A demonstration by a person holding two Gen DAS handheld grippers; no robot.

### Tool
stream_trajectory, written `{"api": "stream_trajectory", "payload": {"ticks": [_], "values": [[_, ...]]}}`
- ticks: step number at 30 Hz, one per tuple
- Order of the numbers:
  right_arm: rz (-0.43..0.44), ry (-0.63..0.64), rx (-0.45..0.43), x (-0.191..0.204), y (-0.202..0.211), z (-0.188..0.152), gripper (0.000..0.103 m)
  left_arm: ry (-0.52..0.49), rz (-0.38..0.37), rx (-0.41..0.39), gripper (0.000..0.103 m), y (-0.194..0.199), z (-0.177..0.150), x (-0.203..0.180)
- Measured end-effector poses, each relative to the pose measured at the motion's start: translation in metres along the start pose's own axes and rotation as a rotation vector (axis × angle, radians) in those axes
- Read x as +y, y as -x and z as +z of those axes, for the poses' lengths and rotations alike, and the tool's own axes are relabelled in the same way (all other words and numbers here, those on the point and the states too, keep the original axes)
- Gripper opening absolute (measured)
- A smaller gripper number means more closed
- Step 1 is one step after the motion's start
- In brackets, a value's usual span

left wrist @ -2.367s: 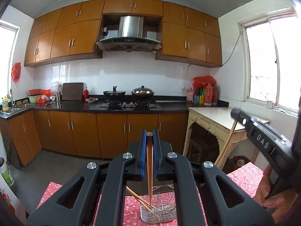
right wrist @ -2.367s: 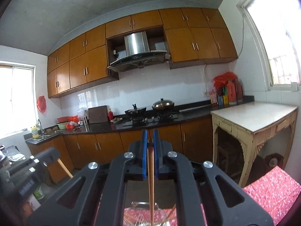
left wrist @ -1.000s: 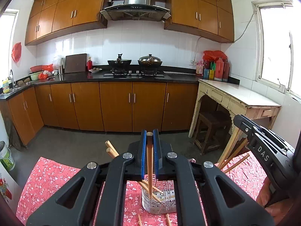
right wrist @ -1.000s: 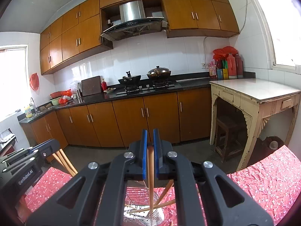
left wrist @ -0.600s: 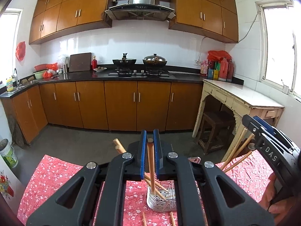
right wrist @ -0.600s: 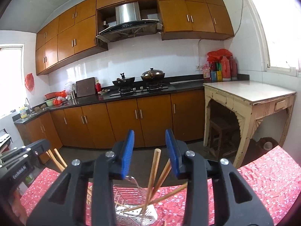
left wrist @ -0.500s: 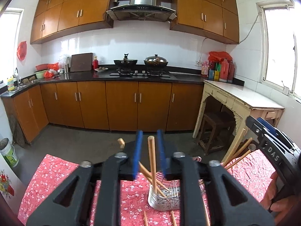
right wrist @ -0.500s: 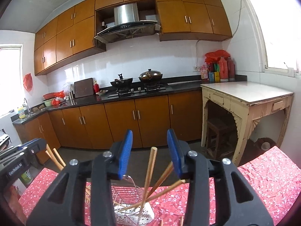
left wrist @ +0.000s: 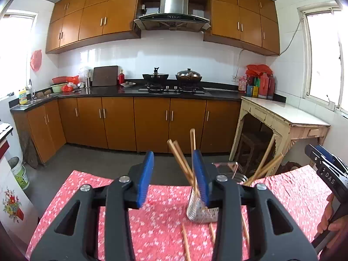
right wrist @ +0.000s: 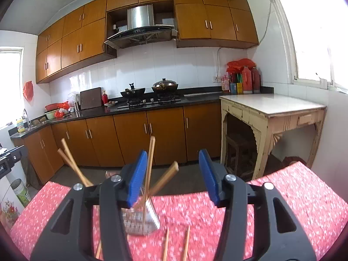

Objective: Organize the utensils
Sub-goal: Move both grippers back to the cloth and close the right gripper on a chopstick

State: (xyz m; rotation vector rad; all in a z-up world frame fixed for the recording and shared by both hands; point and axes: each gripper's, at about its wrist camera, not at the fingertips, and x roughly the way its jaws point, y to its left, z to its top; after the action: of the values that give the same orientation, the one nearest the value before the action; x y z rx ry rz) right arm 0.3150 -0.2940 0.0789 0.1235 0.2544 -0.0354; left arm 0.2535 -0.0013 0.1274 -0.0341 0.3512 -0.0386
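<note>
On the red cloth with small white flowers (left wrist: pixel 165 224), at about one o'clock from the left gripper (left wrist: pixel 173 177), stands a round wire-mesh metal basket (left wrist: pixel 201 209) with slim wooden chopsticks (left wrist: pixel 180 163) fanning out of its top at different tilts. More loose chopsticks (right wrist: pixel 186 244) lie flat on the cloth at six o'clock of the basket. The left gripper's black plastic arms end in ribbed blue pads (left wrist: pixel 144 178); its jaws are opening, with nothing pinched between them. The right gripper (right wrist: pixel 173 177), built the same, is also spreading its jaws, released; one upright chopstick (right wrist: pixel 150 163) stands just inside its left pad without being pressed. A hand (left wrist: pixel 329 219) shows at four o'clock in the left view. Beyond the cloth's edge lies a grey floor, glossy orange-brown wooden cabinets (left wrist: pixel 150 121) under a black counter, white wall tiles, a steel hood, and a worn cream side table (left wrist: pixel 282 117) at two o'clock.
</note>
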Motion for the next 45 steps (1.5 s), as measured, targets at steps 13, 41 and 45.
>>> {"api": "stream_trajectory", "payload": {"ticks": [13,41,45], "values": [[-0.018,0.002,0.148,-0.023,0.066,-0.11,0.055,0.009,-0.017,0.047,0.065,0.06,-0.093,0.018],[-0.002,0.026,0.433,0.004,0.073,-0.26,0.027,-0.022,-0.017,0.254,0.083,0.06,-0.244,-0.004],[-0.012,0.04,0.425,0.008,0.074,-0.26,0.016,-0.032,-0.024,0.255,0.083,0.061,-0.247,-0.008]]}}
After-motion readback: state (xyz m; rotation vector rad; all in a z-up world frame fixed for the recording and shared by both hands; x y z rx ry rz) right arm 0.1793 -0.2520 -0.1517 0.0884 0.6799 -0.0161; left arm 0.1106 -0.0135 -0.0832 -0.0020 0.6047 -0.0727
